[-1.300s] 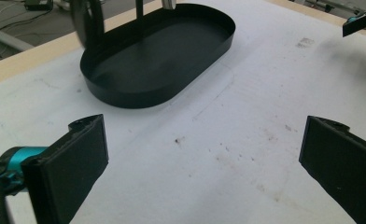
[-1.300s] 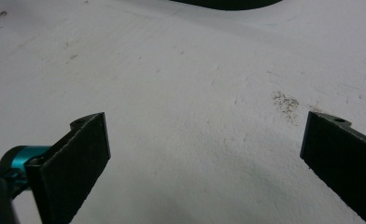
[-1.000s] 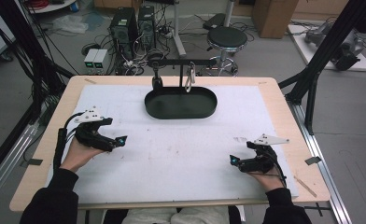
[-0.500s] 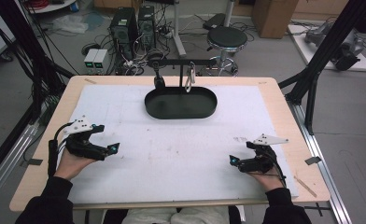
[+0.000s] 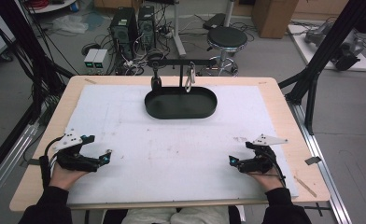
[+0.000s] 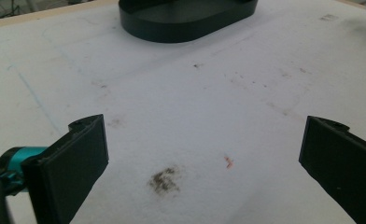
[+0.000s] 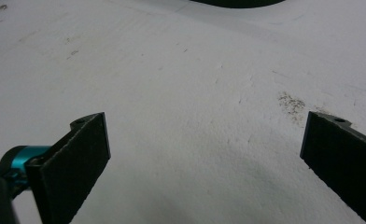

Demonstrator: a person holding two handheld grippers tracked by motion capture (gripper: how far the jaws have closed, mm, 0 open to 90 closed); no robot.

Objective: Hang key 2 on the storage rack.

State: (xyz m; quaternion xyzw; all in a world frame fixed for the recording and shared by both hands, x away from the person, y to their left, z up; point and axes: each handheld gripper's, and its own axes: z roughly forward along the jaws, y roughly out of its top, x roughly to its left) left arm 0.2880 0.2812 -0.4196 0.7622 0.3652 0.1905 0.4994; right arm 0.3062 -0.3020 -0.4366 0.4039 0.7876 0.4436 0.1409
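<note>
The black oval metal tray point(image 5: 180, 103) with its upright hanging rack sits at the far middle of the white foam-covered table point(image 5: 181, 154), and a silver carabiner-like clip point(image 5: 189, 80) and a dark hanging piece point(image 5: 156, 82) dangle from the rack's crossbar above it. Both grippers lie well apart from it, at the near edge. The left gripper point(image 5: 105, 157) rests low on the near left of the mat, the right gripper point(image 5: 232, 161) on the near right, each pointing inward. The work in hand looks like a reach toward the rack; to do it well, a hand should lift clear of the mat first, travel forward with the jaws level, and line them up with the hanging item before closing. In each gripper view the black jaws stand spread wide, released, with nothing between them but stained white foam
</note>
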